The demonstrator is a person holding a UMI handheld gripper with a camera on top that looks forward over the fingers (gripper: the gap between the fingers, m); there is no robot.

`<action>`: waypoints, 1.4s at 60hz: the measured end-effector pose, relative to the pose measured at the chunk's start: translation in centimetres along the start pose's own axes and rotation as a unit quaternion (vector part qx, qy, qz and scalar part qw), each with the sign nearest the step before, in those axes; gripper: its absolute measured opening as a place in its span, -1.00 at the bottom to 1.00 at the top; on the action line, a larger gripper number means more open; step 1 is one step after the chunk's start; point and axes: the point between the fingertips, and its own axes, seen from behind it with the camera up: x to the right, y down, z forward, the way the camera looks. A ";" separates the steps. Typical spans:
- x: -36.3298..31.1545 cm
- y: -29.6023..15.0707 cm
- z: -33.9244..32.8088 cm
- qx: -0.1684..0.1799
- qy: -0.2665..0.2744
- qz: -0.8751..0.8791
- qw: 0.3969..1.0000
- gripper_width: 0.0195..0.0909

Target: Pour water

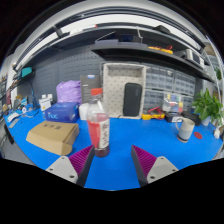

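Observation:
A clear plastic bottle (98, 126) with a red label and white cap stands upright on the blue table (150, 135), just ahead of my left finger. My gripper (113, 160) is open; its purple pads (81, 160) flank bare blue tabletop, with nothing between them. The bottle's base sits slightly beyond the left pad's tip, apart from it. A small metal cup (186, 128) stands on the table far off to the right of the fingers.
A cardboard box (52, 137) lies left of the bottle, with a purple bag (68, 92) and blue box (61, 112) behind it. A white and black appliance (124, 91) stands at the back. A green plant (208, 105) sits behind the cup.

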 end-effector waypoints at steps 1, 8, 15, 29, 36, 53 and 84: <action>-0.8 0.2 0.2 -0.001 -0.004 -0.001 1.000 0.52; -3.3 0.3 2.0 0.003 -0.008 -0.016 1.000 0.52; -4.4 -0.9 4.8 0.018 -0.013 -0.014 1.000 0.53; -5.4 -3.3 9.6 0.040 -0.015 -0.026 0.999 0.53; -5.5 -3.7 11.4 0.055 -0.016 -0.019 0.998 0.41; -5.0 -4.8 12.6 0.114 -0.040 -0.002 0.993 -0.38; 9.0 -9.8 11.6 0.082 -0.045 0.337 0.937 -0.47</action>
